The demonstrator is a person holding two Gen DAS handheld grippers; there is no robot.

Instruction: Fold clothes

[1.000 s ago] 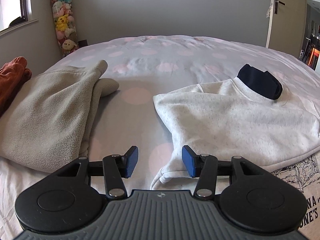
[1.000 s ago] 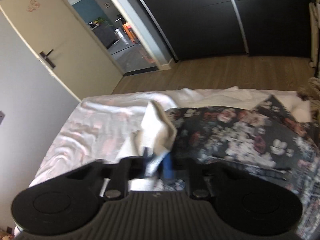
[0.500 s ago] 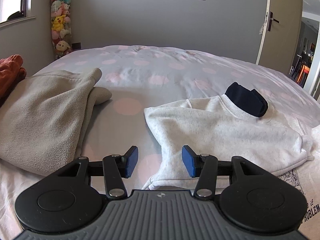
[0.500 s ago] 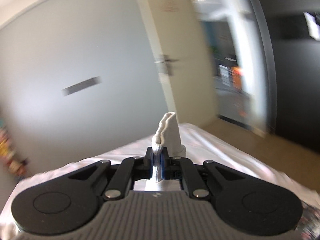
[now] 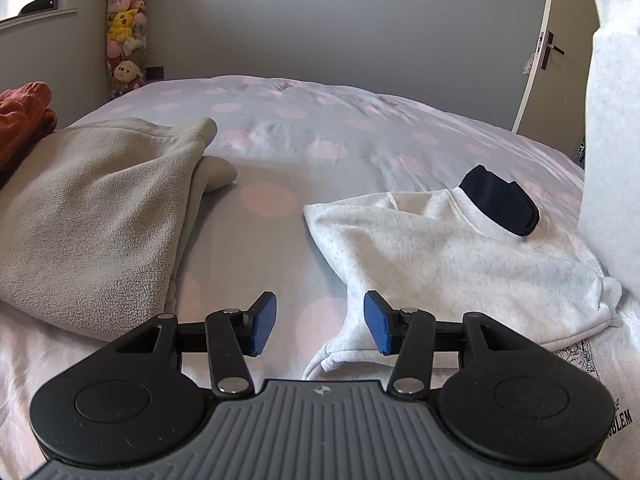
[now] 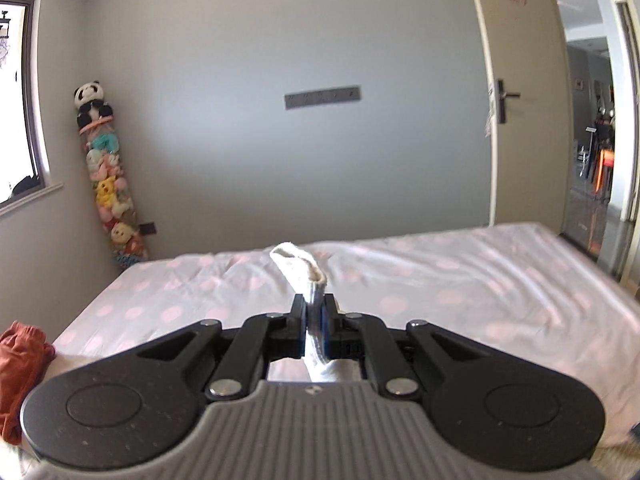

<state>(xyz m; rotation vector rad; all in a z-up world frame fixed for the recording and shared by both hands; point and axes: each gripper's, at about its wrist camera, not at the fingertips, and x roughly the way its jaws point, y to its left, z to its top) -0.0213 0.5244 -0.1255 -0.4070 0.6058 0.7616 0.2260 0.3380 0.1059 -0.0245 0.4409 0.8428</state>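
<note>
White garment (image 6: 304,276) has swung over the bed (image 6: 440,280), clamped in your right hand-held gripper (image 6: 315,320); your left hand-held gripper (image 5: 320,322) hangs apart, ready to lay out.

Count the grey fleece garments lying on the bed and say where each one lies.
1: the grey fleece lies at the bed's left side, beside the orange garment. More may be hidden.

Hung below the right gripper's (image 6: 315,322) clamped fingers (image 6: 325,326), white sock's (image 6: 299,266) lower length hidden behind its body.
</note>
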